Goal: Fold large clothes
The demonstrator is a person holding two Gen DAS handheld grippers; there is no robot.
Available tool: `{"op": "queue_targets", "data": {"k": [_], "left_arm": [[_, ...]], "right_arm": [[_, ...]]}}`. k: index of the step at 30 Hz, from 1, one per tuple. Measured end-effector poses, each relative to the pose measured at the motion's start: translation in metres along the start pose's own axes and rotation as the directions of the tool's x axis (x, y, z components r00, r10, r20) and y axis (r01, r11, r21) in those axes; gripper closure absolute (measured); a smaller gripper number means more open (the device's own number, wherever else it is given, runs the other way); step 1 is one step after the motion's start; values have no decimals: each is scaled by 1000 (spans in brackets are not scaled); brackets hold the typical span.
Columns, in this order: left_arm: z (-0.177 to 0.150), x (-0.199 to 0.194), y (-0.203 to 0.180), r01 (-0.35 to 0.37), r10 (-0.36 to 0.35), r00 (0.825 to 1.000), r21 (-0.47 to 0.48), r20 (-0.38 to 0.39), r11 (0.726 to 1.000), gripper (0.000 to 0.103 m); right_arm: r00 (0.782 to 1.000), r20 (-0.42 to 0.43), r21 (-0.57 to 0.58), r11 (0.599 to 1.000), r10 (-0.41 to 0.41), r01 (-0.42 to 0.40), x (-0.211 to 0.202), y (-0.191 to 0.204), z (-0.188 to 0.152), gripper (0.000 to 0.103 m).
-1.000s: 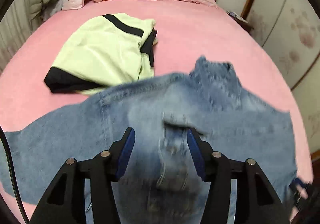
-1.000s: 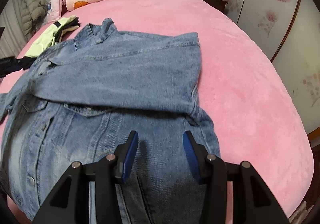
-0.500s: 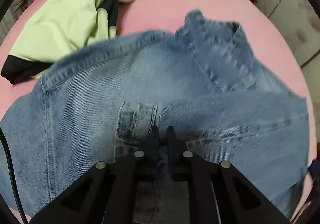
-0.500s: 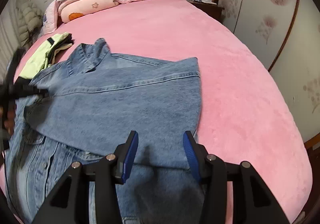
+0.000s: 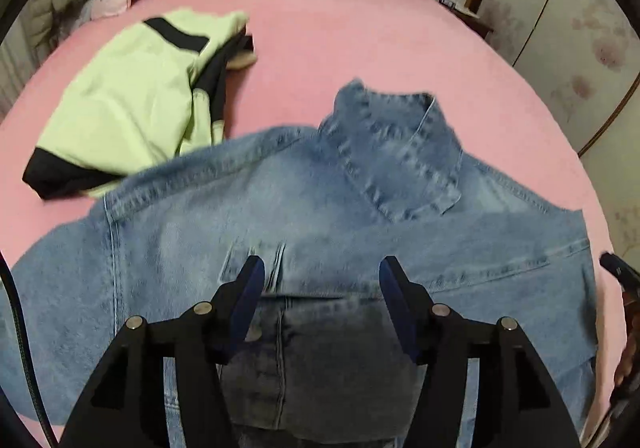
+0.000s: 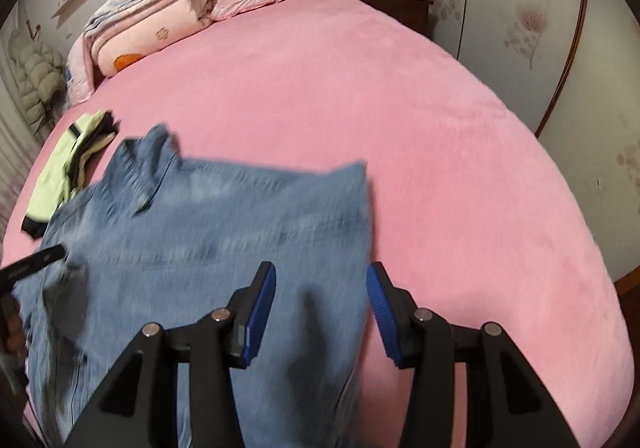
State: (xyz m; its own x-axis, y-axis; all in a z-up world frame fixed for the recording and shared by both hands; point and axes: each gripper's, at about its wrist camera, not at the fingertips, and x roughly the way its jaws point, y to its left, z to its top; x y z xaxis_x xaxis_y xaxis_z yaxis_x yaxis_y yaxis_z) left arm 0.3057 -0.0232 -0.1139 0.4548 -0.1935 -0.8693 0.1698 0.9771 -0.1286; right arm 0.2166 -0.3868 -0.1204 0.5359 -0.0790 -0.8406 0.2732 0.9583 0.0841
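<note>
While the denim jacket lies spread on the pink bed, its folded-over sleeve sits below the left gripper, whose jaws are opening and stand apart with no cloth pinched. The right gripper hovers over the jacket's right edge, jaws opening, nothing held. Half a second earlier the left jaws were nearly closed at the sleeve cuff. A green garment lies beside the collar.
</note>
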Motion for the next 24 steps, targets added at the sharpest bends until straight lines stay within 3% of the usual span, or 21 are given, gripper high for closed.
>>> {"op": "queue_targets", "data": {"k": [4, 6, 8, 9, 10, 13, 16, 20, 22, 24], "left_arm": [[-1, 14, -3, -23, 23, 999, -7, -34, 1000, 45], [1, 24, -1, -27, 26, 998, -18, -52, 999, 55], [-2, 34, 2, -34, 31, 997, -32, -72, 999, 57], [-4, 39, 3, -38, 35, 996, -40, -78, 998, 58], [-6, 42, 4, -42, 38, 996, -44, -78, 998, 59], [-10, 43, 3, -63, 61, 996, -32, -59, 998, 59], [-13, 48, -2, -95, 94, 994, -2, -53, 996, 59], [-15, 48, -7, -110, 111, 992, 21, -53, 994, 58], [-15, 43, -5, -99, 99, 993, 5, -67, 995, 50], [-15, 32, -1, -93, 91, 994, -26, -60, 995, 42]], "right_arm": [[999, -31, 26, 1000, -14, 15, 32, -16, 29, 48], [997, -81, 61, 998, 12, -7, 53, -25, 39, 48], [990, -134, 82, 996, 37, -26, 75, -29, 43, 49], [988, -146, 78, 996, 48, -36, 82, -29, 42, 63], [987, -153, 62, 997, 48, -39, 88, -27, 40, 88], [988, -155, 26, 999, -26, 31, 96, -26, 42, 94], [980, -130, -16, 988, -153, 152, 106, -27, 46, 96], [973, -126, -69, 980, -196, 188, 106, -17, 46, 95], [972, -106, -80, 976, -209, 201, 94, -11, 47, 94], [983, -84, -48, 986, -164, 160, 74, -11, 46, 94]]}}
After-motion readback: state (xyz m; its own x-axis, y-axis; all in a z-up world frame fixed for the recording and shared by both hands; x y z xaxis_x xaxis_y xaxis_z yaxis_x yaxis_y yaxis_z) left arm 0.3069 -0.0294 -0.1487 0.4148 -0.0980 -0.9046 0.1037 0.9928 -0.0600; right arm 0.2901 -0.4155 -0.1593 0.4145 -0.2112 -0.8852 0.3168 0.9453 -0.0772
